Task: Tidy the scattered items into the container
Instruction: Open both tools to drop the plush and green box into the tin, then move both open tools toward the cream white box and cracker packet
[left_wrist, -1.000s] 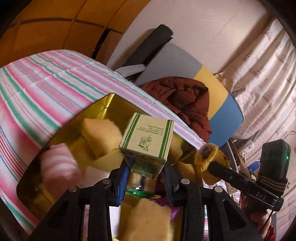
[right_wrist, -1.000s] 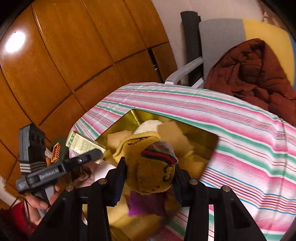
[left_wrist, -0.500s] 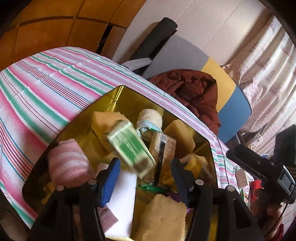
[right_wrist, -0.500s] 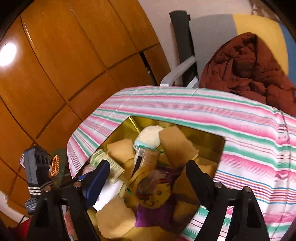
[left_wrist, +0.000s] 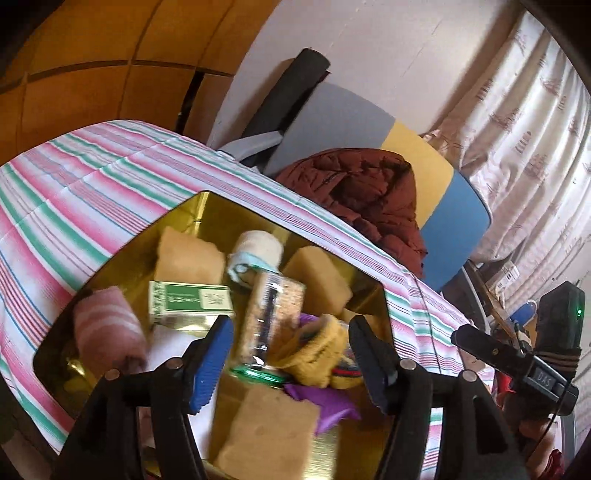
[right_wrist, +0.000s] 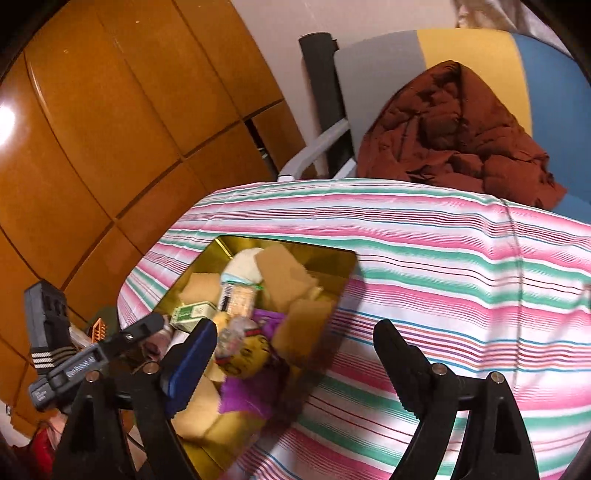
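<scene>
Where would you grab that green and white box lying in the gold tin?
Probably across its two long sides, coming from above. The green and white box lies flat on its broad face in the gold tin, with a sponge behind it and a clear jar beside it, so its ends are crowded.

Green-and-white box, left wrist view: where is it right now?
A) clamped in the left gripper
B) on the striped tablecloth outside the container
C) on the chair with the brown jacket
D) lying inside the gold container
D. The green-and-white box lies on its side inside the gold container, beside a tan sponge, clear of the left gripper, whose jaws are opening with nothing pressed between them.
</scene>
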